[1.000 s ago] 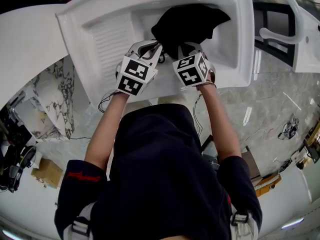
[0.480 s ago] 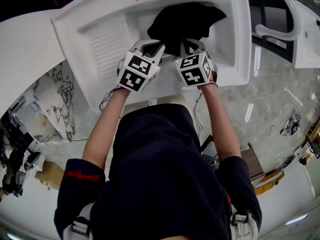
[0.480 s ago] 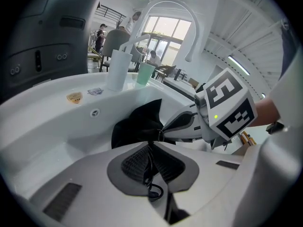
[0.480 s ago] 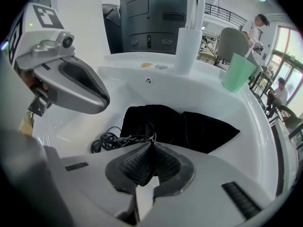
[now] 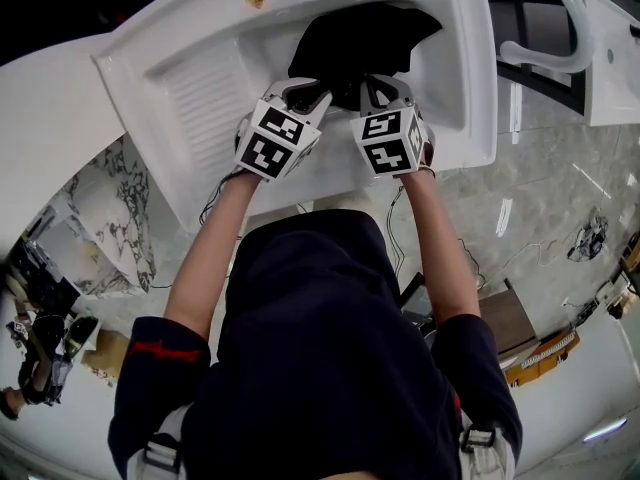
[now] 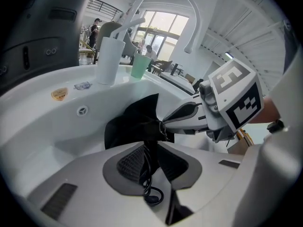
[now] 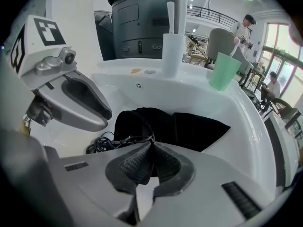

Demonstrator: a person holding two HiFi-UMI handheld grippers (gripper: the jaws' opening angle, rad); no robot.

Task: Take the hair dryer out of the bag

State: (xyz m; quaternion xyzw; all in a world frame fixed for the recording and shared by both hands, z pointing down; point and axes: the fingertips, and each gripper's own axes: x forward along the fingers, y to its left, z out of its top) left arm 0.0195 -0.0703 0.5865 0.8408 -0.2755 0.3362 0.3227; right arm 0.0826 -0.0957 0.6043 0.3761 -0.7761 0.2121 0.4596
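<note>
Bag (image 5: 355,43), black and soft, lies slumped in the basin of the white sink (image 5: 200,78). Right tongs (image 7: 151,144) are clamped on its near edge. Left tongs (image 6: 152,146), just beside them, have just been opening. A black cord (image 6: 147,183) hangs loose between their parted jaws.

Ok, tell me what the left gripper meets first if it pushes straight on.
Likely the black bag, just ahead. The left gripper has jaws that have just been opening, with a black cord between them.

White cup (image 7: 172,55), green cup (image 7: 223,71) upright on sink (image 5: 200,78) back rim, apart.
</note>
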